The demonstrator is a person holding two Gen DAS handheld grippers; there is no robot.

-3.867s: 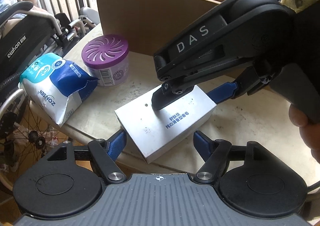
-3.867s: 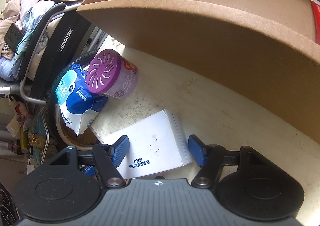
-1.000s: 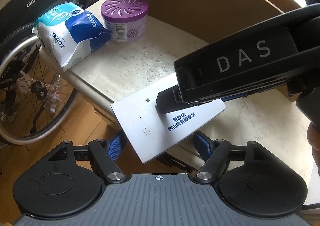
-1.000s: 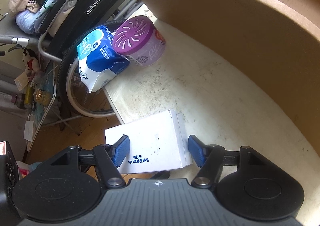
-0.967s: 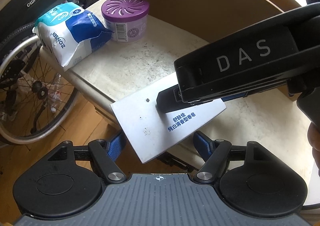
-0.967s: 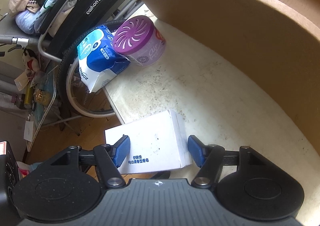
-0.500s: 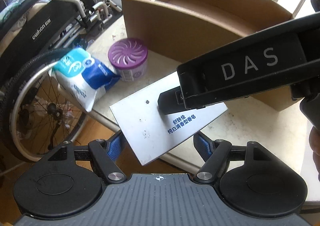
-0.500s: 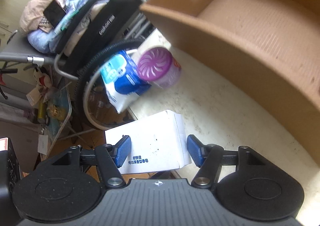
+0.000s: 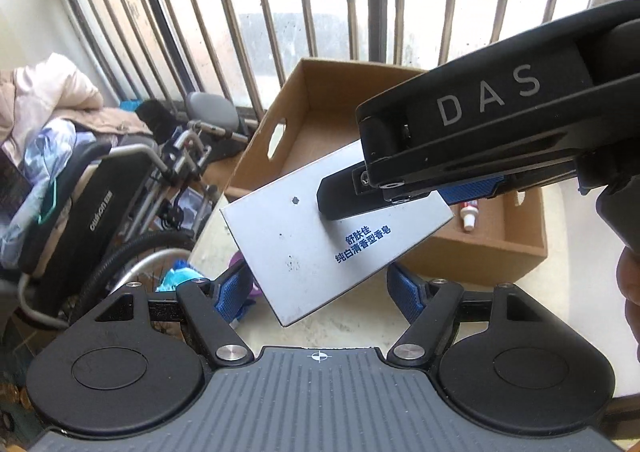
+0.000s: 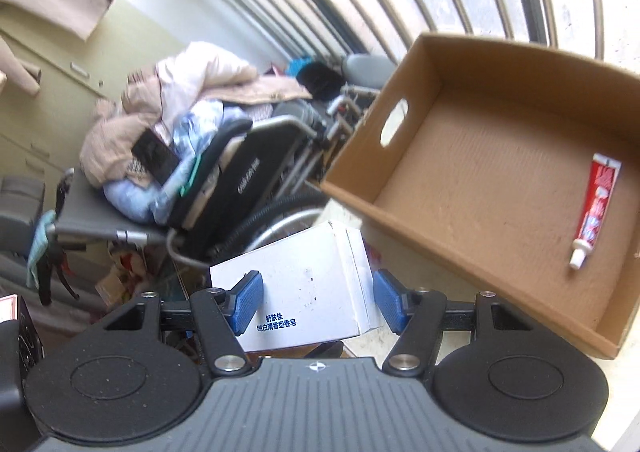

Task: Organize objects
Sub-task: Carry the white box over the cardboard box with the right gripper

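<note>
A white soap box with blue print (image 9: 320,228) hangs in the air, raised above the table and level with the rim of the open cardboard box (image 9: 304,100). My right gripper (image 10: 316,302) is shut on the soap box (image 10: 304,292), its blue pads (image 10: 246,302) pressed on both sides. My left gripper (image 9: 322,290) is open just under the soap box, not touching it. A red toothpaste tube (image 10: 596,208) lies inside the cardboard box (image 10: 480,188); its cap shows in the left wrist view (image 9: 468,218).
A wheelchair (image 9: 92,208) piled with clothes (image 10: 192,104) stands to the left. Window bars (image 9: 280,12) run behind the cardboard box. A purple can (image 9: 240,262) and a blue packet (image 9: 176,276) peek out below the soap box on the pale table (image 9: 360,328).
The right gripper has lifted the soap box off the table edge, up to the height of the cardboard box's opening. The left gripper rose along with it, still open.
</note>
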